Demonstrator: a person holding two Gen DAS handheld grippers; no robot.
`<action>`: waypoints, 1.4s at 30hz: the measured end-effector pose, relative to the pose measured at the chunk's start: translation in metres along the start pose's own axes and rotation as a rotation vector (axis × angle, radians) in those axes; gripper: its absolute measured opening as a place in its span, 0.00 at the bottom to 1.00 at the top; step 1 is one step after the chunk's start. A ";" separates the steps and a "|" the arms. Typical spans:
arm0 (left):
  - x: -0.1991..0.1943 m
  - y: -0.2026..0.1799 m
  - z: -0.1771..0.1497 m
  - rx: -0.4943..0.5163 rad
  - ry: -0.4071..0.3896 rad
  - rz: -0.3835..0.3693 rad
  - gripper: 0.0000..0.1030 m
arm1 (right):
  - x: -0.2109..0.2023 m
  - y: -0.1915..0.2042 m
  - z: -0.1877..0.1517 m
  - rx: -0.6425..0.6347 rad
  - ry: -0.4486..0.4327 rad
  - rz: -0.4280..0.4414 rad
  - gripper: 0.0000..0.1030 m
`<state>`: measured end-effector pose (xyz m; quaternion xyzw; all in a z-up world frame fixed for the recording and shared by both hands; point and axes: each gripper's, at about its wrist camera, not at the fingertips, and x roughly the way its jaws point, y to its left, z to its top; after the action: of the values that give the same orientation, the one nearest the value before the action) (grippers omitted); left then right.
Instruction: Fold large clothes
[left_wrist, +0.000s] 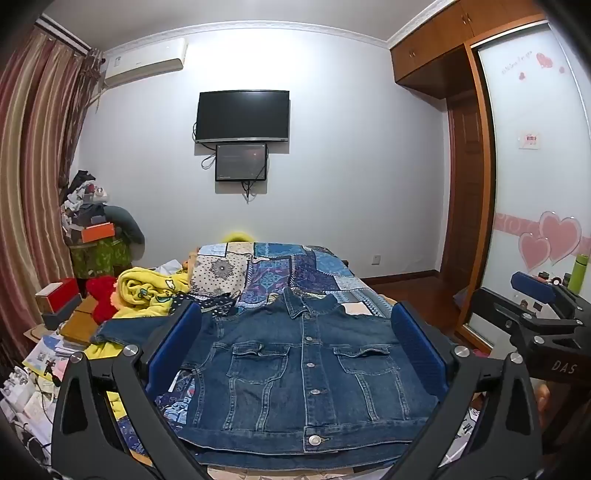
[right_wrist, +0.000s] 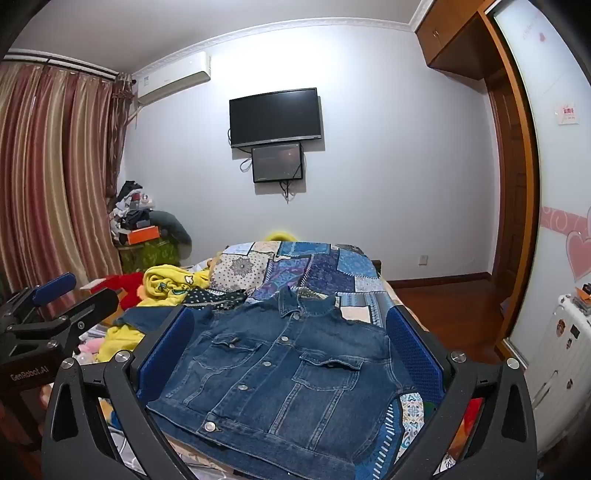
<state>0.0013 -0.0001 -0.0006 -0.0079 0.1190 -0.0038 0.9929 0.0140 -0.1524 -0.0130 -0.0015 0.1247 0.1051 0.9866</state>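
A dark blue denim jacket lies front up and buttoned on the patchwork bedspread, collar away from me. One sleeve stretches out to the left. My left gripper is open and empty above the jacket's near part, its blue pads wide apart. My right gripper is also open and empty over the same jacket. The right gripper shows at the right edge of the left wrist view, and the left gripper shows at the left edge of the right wrist view.
A yellow blanket and red plush lie left of the jacket. Boxes and papers clutter the left side. A wardrobe stands on the right, a white radiator beside it. Television hangs on the far wall.
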 end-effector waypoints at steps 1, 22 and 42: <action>0.001 0.000 0.000 0.000 0.003 0.000 1.00 | 0.000 0.000 0.000 0.000 0.000 0.000 1.00; -0.005 0.001 -0.001 0.015 -0.016 -0.012 1.00 | 0.003 0.000 -0.001 0.002 0.003 -0.002 1.00; -0.006 -0.001 0.001 0.015 -0.017 -0.008 1.00 | 0.004 -0.002 -0.001 0.000 0.002 -0.006 1.00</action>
<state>-0.0045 -0.0009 0.0023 -0.0011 0.1104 -0.0085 0.9938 0.0178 -0.1539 -0.0145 -0.0018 0.1259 0.1023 0.9868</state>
